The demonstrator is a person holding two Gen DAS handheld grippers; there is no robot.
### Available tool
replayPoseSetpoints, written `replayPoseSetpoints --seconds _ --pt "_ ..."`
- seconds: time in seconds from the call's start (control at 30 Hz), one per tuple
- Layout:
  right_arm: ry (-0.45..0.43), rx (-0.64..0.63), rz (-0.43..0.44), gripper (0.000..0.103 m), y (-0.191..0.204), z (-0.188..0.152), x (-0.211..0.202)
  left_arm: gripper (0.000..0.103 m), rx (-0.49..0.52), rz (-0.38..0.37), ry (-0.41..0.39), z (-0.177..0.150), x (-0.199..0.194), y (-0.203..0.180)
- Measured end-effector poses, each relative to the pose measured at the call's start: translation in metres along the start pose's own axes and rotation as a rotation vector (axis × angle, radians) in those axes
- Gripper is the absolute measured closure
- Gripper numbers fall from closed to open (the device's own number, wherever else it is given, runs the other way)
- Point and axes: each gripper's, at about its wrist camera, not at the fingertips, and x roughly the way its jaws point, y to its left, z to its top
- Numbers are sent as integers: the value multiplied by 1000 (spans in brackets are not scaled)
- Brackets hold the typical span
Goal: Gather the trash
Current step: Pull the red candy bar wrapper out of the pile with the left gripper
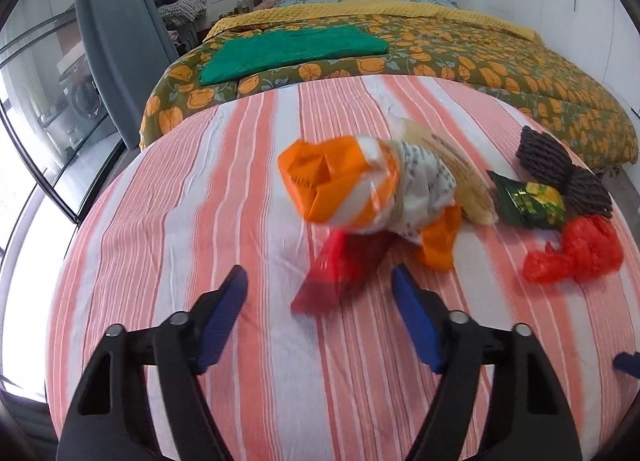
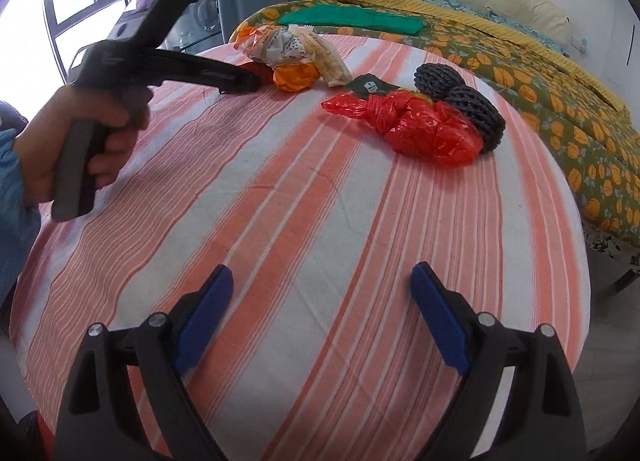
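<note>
The left gripper (image 1: 318, 289) is hovering with its blue fingers spread wide, holding nothing, just near of a red wrapper (image 1: 334, 275) that is lying blurred on the striped tablecloth (image 1: 180, 221). Touching the wrapper's far side, a crumpled bundle of orange and white plastic bags (image 1: 360, 185) is sitting by a pale yellowish packet (image 1: 456, 177). To the right are lying a dark green sachet (image 1: 528, 201), a knotted red bag (image 2: 416, 127) and two black foam nets (image 2: 460, 97). The right gripper (image 2: 322, 301) is also gaping wide, empty, at the table's near edge.
</note>
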Motion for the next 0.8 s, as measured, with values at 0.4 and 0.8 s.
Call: replayPoseSetpoints --seconds 0.4,0.8 --pt "0 1 0 15 0 0 0 79 -179 67 -14 -45 -50 44" --pt "-3 3 -20 15 0 -1 -1 67 -226 -74 4 -141 -115 40"
